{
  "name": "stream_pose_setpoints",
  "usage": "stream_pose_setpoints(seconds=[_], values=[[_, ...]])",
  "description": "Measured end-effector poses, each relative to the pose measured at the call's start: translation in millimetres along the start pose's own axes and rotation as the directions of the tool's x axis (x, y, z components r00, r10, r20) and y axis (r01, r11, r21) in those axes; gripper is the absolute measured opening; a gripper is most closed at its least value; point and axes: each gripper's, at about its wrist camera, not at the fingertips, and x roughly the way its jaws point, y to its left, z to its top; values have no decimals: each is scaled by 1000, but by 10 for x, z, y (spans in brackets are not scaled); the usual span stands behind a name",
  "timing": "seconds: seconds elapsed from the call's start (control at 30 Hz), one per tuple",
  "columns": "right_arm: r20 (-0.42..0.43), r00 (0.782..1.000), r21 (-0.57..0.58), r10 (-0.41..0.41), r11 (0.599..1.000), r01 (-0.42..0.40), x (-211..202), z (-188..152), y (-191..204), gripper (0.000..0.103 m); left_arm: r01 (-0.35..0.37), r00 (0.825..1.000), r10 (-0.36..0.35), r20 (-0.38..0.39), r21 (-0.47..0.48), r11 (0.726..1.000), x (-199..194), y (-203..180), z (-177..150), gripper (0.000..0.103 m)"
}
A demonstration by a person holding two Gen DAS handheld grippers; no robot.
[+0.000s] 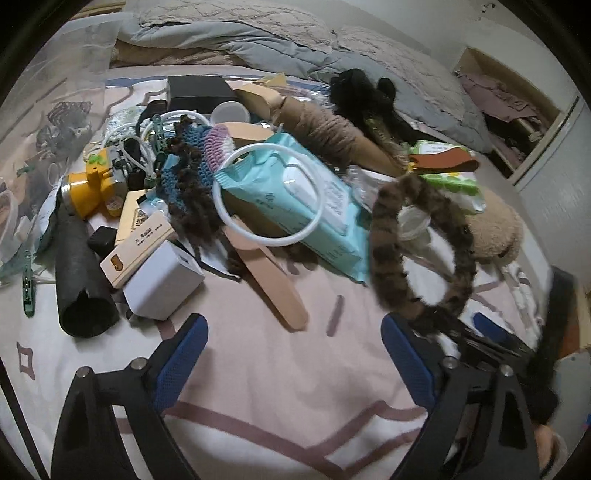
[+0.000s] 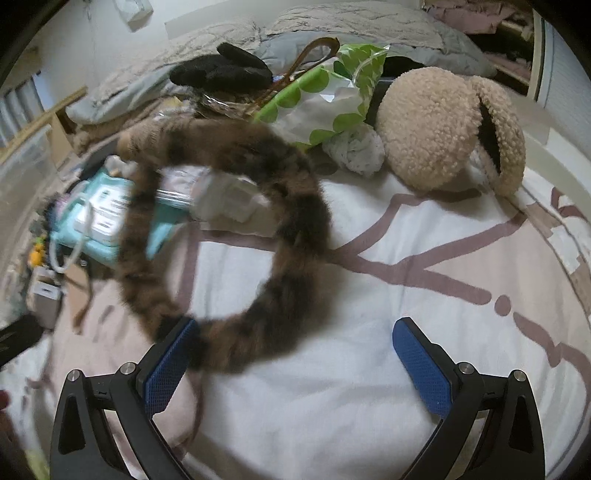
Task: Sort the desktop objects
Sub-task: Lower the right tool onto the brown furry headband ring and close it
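Right wrist view: my right claw [image 2: 299, 354] spread wide, furry brown headband [image 2: 295, 206] draped against left finger only, unclamped, blurred above bed [image 2: 369, 406]. Left claw [image 1: 295, 350] also wide, nothing between fingers, facing clutter pile with wipes pack [image 1: 295, 192]. Risk: headband slips off, lands back among unsorted pile.

We see dim, flat, cool indoor light with soft, faint shadows and no glare. Both fisheye views bow hard at the edges and fade into black corners. The furry brown striped hoop [image 2: 229, 236] is smeared by motion blur, and the far grey quilted bedding [image 1: 229, 33] looks soft and grainy
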Motion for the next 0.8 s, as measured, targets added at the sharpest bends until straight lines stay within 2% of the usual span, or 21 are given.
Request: stream_pose_setpoints(seconds=[0.07, 0.13, 0.3, 0.37, 0.5, 0.63, 0.7, 0.73, 0.8], values=[[12, 998, 21, 65, 998, -65, -52, 2, -7, 103, -26, 1000, 26, 5, 5, 1000, 37, 10, -24, 94], [36, 995, 39, 89, 995, -90, -91, 32, -29, 103, -32, 999, 32, -5, 8, 999, 80, 24, -59, 94], [136, 989, 50, 63, 996, -70, -171, 227, -98, 103, -62, 997, 62, -40, 3, 998, 232, 88, -147, 94], [163, 983, 45, 80, 995, -88, -180, 318, -105, 103, -82, 996, 83, -43, 14, 997, 274, 86, -177, 94], [185, 978, 38, 100, 993, -109, -80, 539, -106, 103, -115, 993, 117, -34, 51, 992, 289, 30, -221, 95], [190, 980, 1, 62, 998, -64, -8, 606, -58, 103, -144, 989, 147, -34, 87, 986, 341, -4, -266, 99], [185, 981, -33, 62, 998, -57, 33, 622, -26, 97, -139, 989, 144, -45, 90, 986, 365, -7, -272, 103], [174, 982, -41, 69, 997, -62, 46, 615, -26, 84, -139, 988, 144, -52, 88, 986, 377, 0, -273, 103], [132, 988, -45, 84, 996, -79, 115, 584, -26, 71, -136, 988, 140, -59, 77, 988, 382, 17, -263, 103]])
